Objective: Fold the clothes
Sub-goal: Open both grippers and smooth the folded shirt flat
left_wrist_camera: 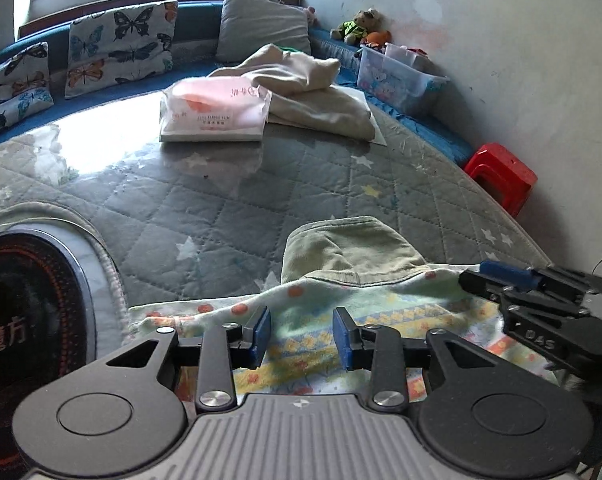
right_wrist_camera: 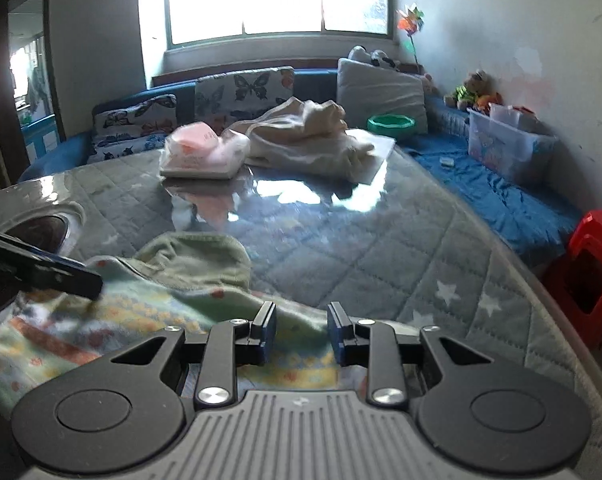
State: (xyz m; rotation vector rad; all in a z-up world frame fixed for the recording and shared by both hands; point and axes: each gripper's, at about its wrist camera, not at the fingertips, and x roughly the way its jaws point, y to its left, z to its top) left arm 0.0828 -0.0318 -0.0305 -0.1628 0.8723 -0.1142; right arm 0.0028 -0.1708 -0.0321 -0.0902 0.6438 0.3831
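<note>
A small patterned garment (left_wrist_camera: 301, 320) with a green hood (left_wrist_camera: 349, 248) lies at the near edge of the quilted table top. It also shows in the right wrist view (right_wrist_camera: 101, 320), hood (right_wrist_camera: 197, 256) pointing away. My left gripper (left_wrist_camera: 301, 336) is open just above the garment's near part. My right gripper (right_wrist_camera: 301, 332) is open over the garment's right edge, jaws apart with cloth below them. The right gripper shows at the right of the left wrist view (left_wrist_camera: 541, 304), low over the garment.
A cream cloth pile (left_wrist_camera: 305, 84) and a pink plastic bag (left_wrist_camera: 217, 108) lie at the far side of the table (left_wrist_camera: 221, 200). A round burner (left_wrist_camera: 25, 300) is set at the left. A red stool (left_wrist_camera: 501, 176) and a plastic bin (left_wrist_camera: 397, 76) stand at the right.
</note>
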